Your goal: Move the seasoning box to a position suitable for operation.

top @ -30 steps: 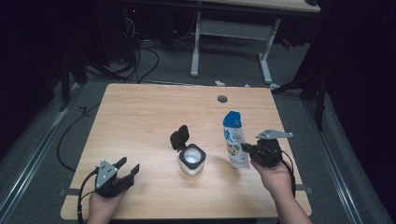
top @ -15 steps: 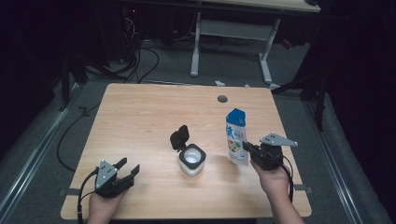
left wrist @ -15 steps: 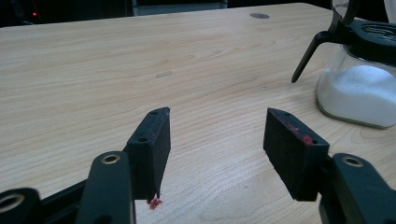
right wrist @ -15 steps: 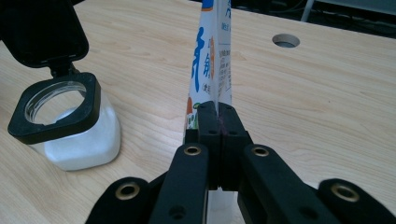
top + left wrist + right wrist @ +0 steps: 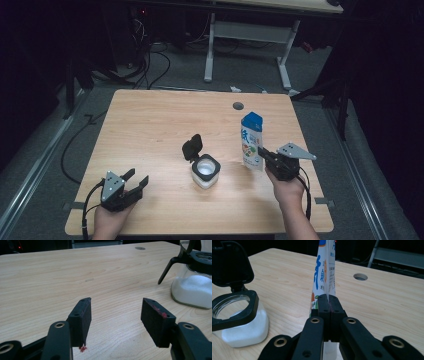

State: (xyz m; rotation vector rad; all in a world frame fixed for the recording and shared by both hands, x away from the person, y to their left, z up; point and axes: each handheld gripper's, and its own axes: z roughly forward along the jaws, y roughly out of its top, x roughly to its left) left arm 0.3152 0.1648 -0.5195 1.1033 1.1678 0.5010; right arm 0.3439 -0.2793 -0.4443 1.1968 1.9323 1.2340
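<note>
Spanning most of the high view, one wooden table (image 5: 150,130) carries two containers. One tall blue-and-white pouch (image 5: 251,141) stands upright toward the right side, its contents hidden. One squat glass jar (image 5: 205,171) sits near the table's middle, black flip lid raised, holding a white powder. The right gripper (image 5: 328,305) has its jaws pressed together on the pouch's lower edge seam. The left gripper (image 5: 115,315) rests near the front left corner, jaws spread apart and empty.
</note>
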